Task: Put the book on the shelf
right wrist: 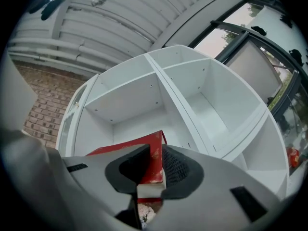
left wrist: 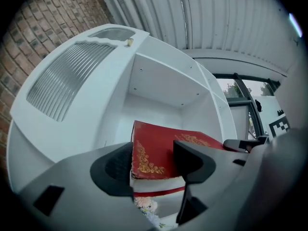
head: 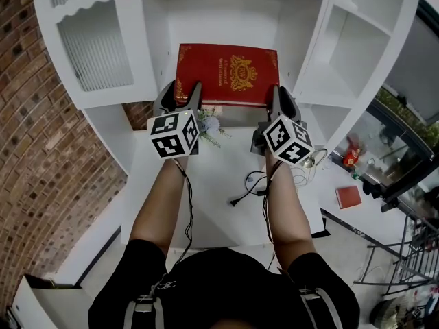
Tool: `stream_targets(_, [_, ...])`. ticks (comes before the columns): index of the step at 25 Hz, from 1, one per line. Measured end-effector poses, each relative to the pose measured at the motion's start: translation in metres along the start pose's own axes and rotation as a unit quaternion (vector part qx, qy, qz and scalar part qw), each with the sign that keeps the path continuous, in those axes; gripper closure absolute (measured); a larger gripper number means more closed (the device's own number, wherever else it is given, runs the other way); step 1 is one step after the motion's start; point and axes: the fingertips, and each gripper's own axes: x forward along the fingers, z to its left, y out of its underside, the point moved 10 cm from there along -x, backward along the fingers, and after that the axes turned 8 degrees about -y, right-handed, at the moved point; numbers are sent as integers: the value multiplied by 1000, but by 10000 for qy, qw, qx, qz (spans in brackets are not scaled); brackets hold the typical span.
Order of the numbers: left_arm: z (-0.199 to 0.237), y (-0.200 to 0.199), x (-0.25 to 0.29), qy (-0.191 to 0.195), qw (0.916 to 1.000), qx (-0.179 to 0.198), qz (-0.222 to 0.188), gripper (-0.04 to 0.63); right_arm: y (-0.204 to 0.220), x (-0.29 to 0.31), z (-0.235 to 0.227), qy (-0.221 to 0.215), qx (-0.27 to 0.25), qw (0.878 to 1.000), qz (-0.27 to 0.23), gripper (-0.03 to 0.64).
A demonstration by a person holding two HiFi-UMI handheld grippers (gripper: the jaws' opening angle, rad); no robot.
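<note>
A red book point(head: 226, 70) with gold ornament lies cover up in front of the middle compartment of the white shelf unit point(head: 226, 12), held off the table. My left gripper point(head: 182, 91) is closed on its near left corner. In the left gripper view the book point(left wrist: 159, 143) fills the gap between the wide-set jaws of the left gripper point(left wrist: 153, 165). My right gripper point(head: 282, 100) clamps the near right corner. In the right gripper view the pads of the right gripper point(right wrist: 155, 170) press on the book point(right wrist: 155, 146), with the empty compartment point(right wrist: 130, 100) behind it.
Small flowers point(head: 209, 125) sit under the book's front edge. A black cable point(head: 250, 184) lies on the white table point(head: 219, 218). A ribbed cabinet door point(head: 96, 46) stands left of the compartment, with a brick wall point(head: 41, 149) beside it. A small red item point(head: 348, 197) lies at right.
</note>
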Motion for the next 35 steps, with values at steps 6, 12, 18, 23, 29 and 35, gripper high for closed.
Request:
stream_targets(6, [-4,-9,23,-5,10000,32,65,327,-12,24,-4,111,-576,9979,280,526])
stream_targets(12, [-3,-18,43,-51,9989,-182,434,324,-23,49,-8,218,-674,9949,714,526])
stream_targets(18, [-1,-22,62,-117,9957,-436,815,322,-30,69,-11,313,-674,9907,1139,526])
stream_targets(23, [-2,-30,64,-270,9934,-436,1030,321,-34,79,-10,397,-959,9841,1439,528])
stream_targets(29, [-10,-38,57,-593,9940,740,543,321,-41,78,-8,289,-1097,9864,1190,547])
stream_targets(35, [-22,-57,17,-192,9918,1259,-56,377,-59,40,14,-95,-1170,9921,451,584])
